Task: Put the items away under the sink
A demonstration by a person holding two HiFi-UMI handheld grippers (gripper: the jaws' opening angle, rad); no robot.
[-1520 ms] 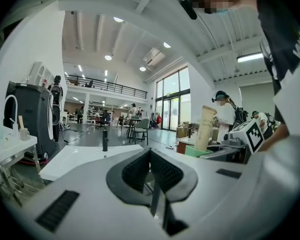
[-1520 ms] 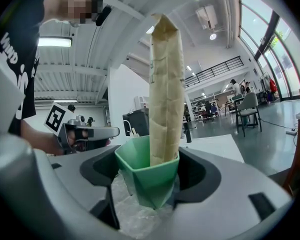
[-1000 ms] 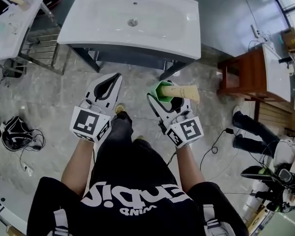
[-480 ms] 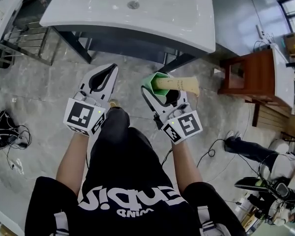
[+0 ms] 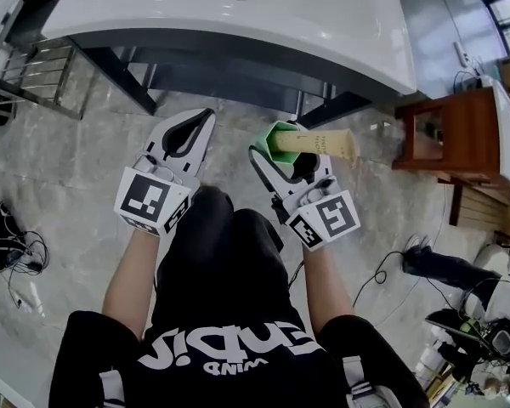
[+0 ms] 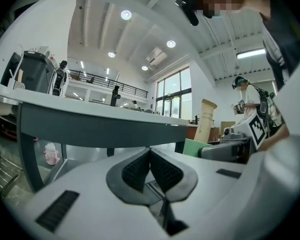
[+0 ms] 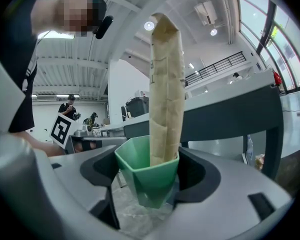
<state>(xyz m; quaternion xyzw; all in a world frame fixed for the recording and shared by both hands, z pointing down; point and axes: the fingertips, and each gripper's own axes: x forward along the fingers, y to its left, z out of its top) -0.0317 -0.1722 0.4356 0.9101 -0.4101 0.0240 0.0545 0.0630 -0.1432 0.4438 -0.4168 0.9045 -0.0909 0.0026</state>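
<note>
1. A person faces a white sink (image 5: 340, 24) that fills the 12 o'clock edge of the head view, holding a pair of tongs in each hand above a stone floor (image 5: 59, 177).
2. The right tongs (image 5: 282, 153) are clamped on a green cup (image 5: 278, 133), their jaws pressing two opposite walls. In the right gripper view the same tongs (image 7: 149, 169) cradle the cup (image 7: 145, 176), and a tan paper packet (image 7: 166, 89) stands out of it.
3. In the head view the packet (image 5: 319, 143) reaches toward 3 o'clock from the cup.
4. The left tongs (image 5: 206, 113) are closed on nothing; the left gripper view shows the tongs (image 6: 150, 151) with their ribbed pads (image 6: 136, 171) meeting.
5. The cup hangs in the air just short of the sink's front edge. The space under the basin, behind its dark frame (image 5: 229, 70), lies at 12 o'clock from it.
6. The cup looks like light, stiff plastic with smooth, tapering sides, so a grip high on the walls near the rim should resist slipping.
7. The packet appears loose and top-heavy, and tipping the cup could spill it.
</note>
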